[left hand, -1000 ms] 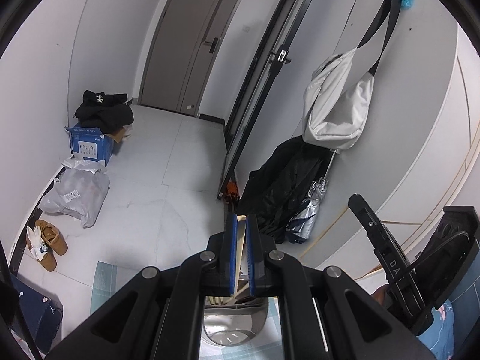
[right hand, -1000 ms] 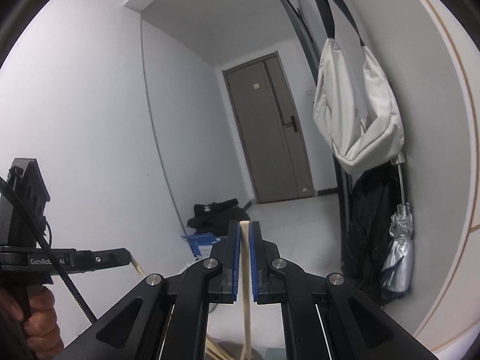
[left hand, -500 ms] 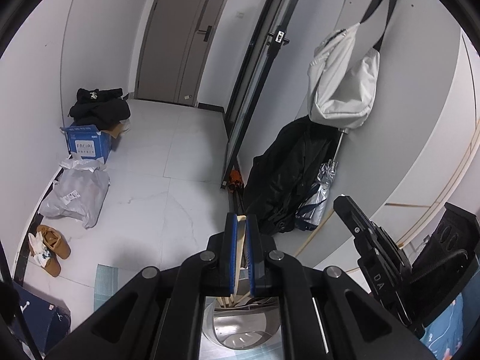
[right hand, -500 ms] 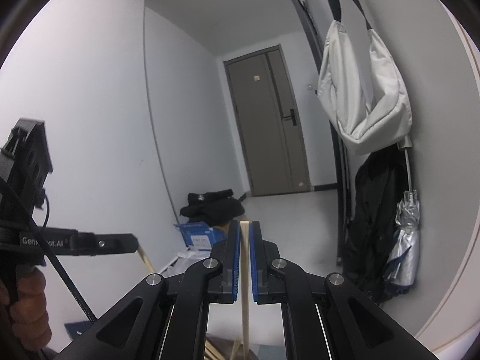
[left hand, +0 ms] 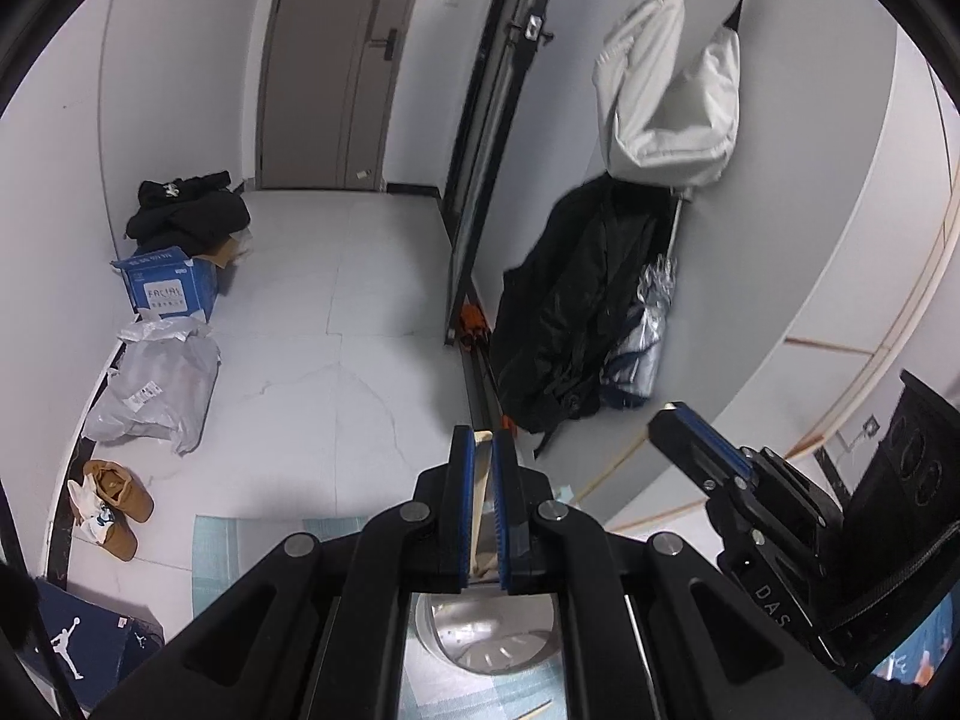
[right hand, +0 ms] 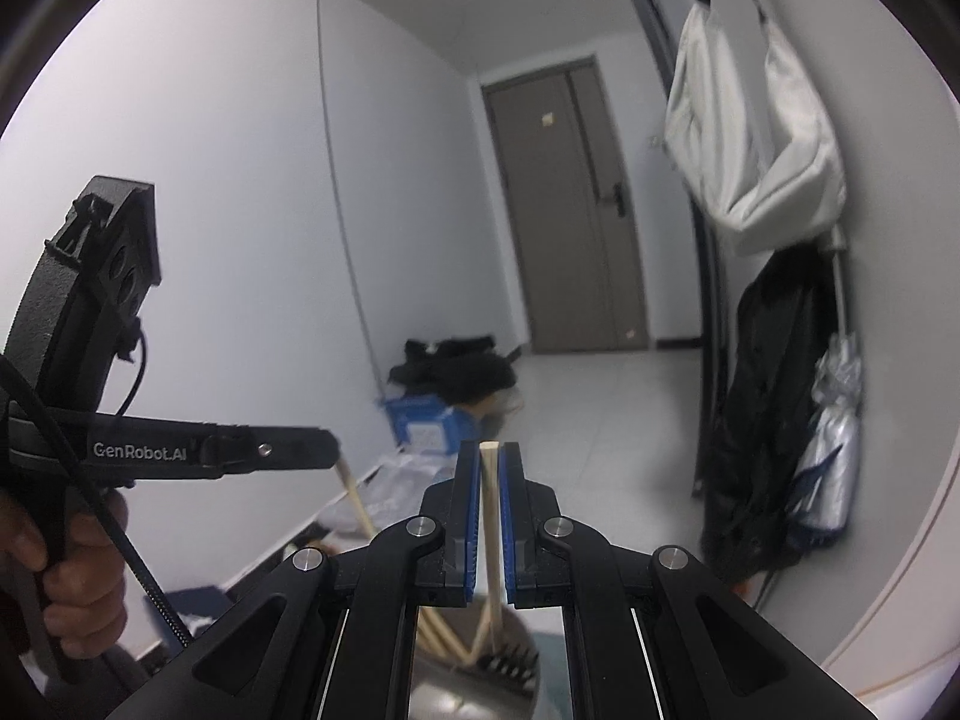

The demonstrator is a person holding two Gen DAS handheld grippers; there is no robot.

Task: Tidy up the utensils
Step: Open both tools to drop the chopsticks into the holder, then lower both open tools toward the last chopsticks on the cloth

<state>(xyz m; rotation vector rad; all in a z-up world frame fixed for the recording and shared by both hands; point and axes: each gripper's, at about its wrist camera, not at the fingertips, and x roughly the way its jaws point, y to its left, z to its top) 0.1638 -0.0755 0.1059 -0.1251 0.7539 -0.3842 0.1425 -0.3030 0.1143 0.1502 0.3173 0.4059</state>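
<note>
Black left gripper (left hand: 485, 450), blue pads, silver screws, white GenRobot.AI lettering

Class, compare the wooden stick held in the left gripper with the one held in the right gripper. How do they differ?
The left gripper pinches a flat, wide stick; the right gripper pinches a thin, narrow stick. The left's stick leans; the right's stands nearly straight. Both are pale wood, clamped in shut blue pads above a metal holder.

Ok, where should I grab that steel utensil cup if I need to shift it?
The steel utensil cup stands upright, round and open-topped, so probably pinch its rim wall from above, on the side away from the leaning chopsticks.
</note>
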